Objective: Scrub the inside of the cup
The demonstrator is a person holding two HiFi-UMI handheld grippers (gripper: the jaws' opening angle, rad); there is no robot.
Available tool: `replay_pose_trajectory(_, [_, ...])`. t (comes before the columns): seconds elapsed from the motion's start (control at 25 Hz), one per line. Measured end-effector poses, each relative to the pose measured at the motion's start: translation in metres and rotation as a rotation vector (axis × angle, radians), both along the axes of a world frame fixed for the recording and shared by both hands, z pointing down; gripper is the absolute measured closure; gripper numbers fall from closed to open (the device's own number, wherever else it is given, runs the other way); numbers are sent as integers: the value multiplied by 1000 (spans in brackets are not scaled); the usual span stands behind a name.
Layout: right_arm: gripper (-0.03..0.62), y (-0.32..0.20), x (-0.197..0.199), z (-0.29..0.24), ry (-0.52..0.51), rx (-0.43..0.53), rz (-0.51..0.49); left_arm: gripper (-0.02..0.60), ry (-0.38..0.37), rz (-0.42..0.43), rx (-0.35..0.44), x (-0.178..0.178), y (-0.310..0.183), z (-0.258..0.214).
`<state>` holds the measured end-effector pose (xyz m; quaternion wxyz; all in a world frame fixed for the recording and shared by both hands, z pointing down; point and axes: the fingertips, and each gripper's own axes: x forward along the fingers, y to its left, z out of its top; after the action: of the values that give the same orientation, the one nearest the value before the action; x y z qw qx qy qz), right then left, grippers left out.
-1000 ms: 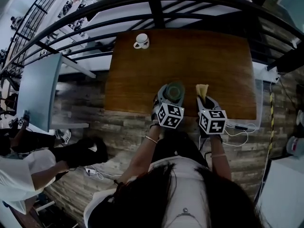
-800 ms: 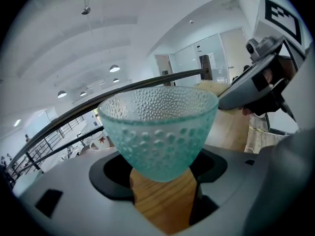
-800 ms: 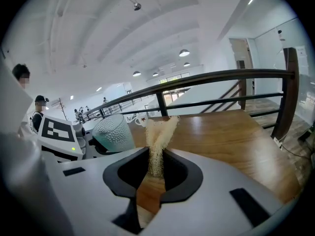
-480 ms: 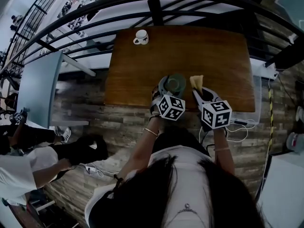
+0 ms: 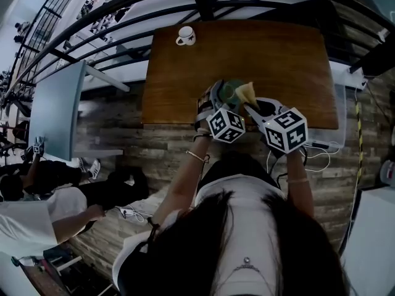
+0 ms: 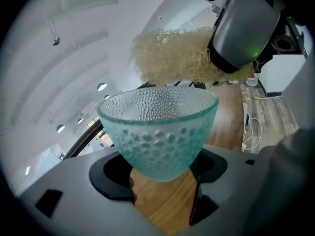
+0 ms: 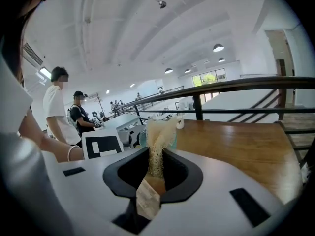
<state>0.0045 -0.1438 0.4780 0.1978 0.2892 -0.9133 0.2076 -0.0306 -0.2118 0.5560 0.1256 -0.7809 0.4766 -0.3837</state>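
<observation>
1. My left gripper grasps the green dimpled glass cup low on its walls, rim pointing away from the jaws.
2. My right gripper is clenched on a tan fibre scrubber that sticks out ahead of it.
3. The scrubber sits just past the cup's rim; I cannot tell whether they touch.
4. Both grippers are over the near edge of the wooden table. A white mug stands well beyond them.

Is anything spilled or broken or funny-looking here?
Nothing looks spilled or broken. The left tool grips the bumpy green cup, and the right tool pinches the straw-coloured scrubber close to the cup's rim. The only lonely thing is a white mug standing near the far corner of the table.
</observation>
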Motion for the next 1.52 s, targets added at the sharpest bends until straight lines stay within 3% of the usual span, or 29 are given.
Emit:
replay_pose_trajectory(0.36, [508, 5, -12, 8, 105, -67, -79, 236, -180, 104, 119, 3, 3, -16])
replay_pose_trajectory(0.8, [508, 6, -13, 14, 201, -158, -112, 236, -282, 159, 219, 6, 4, -26])
replay_pose_trajectory(1.04, [508, 11, -17, 20, 247, -205, -139, 236, -350, 231, 299, 18, 6, -29])
replay_pose_trajectory(1.2, [508, 9, -18, 23, 261, -240, -139, 238, -364, 241, 307, 20, 9, -35])
replay_pose_trajectory(1.32, [508, 12, -20, 23, 217, -300, -138, 238, -366, 257, 325, 24, 12, -38])
replay_pose_trajectory(1.52, [510, 11, -22, 16, 24, -445, -105, 238, -336, 253, 338, 25, 12, -43])
